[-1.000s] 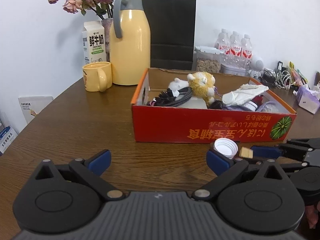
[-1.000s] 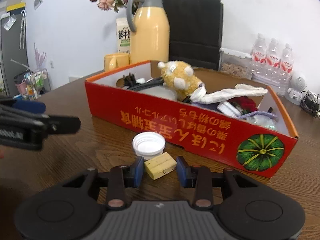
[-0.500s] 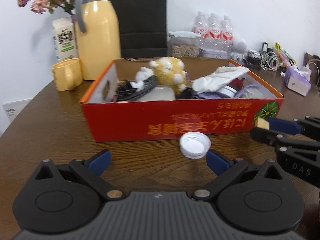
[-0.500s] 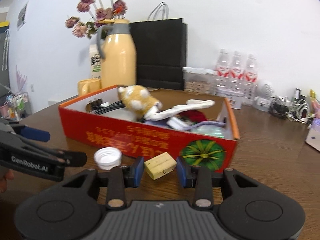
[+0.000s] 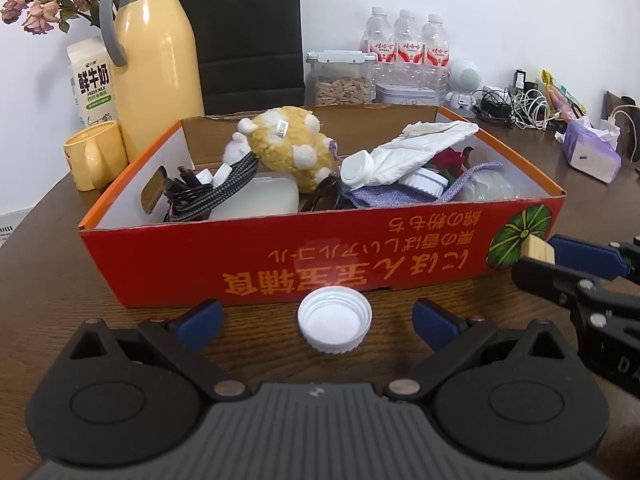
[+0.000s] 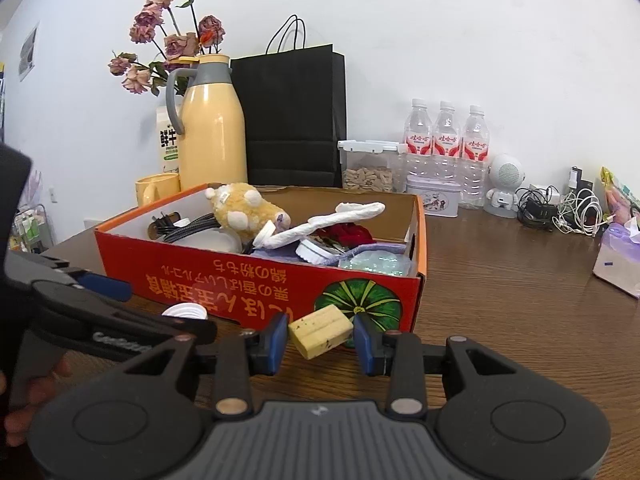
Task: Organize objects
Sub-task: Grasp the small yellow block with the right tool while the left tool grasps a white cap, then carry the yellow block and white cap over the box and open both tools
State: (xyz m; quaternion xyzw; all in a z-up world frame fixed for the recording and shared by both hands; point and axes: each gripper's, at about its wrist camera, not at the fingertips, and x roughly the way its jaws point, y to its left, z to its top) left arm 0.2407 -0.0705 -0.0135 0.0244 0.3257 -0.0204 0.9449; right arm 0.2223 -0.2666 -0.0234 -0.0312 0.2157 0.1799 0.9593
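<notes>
Nearest to me, the left gripper (image 5: 316, 322) had its fingers spread wide with nothing pinched. A white bottle cap (image 5: 334, 323) lay open side up on the wooden worktop (image 5: 60, 280), right between the two blue pads but touching neither. My guess is it was lined up there to be grabbed next, since it was the only loose bit left on that side.

The right gripper (image 6: 320, 338) was just beside it, off to the right. Its fingers were clamped on a small yellowish block (image 6: 320, 331), maybe an eraser or a chunk of sponge, hard to say. The block sat tilted between the pads and looked lifted clear of the wood, held low in front of the box's pumpkin picture. I'd say it was about to go over the wall and in.

Behind both stood the red cardboard box (image 5: 280, 256), already pretty full: a yellow plush toy (image 5: 290, 146), a coil of braided cables (image 5: 216, 184), a white cloth (image 5: 420, 146), some lids and a purple knit thing. So the tidying seemed well along.

Further back, against the wall, were a yellow thermos jug (image 5: 158, 56), a matching mug (image 5: 94, 154), a milk carton (image 5: 92, 80), a black paper bag (image 6: 294, 116) and three water bottles (image 6: 446, 136).
</notes>
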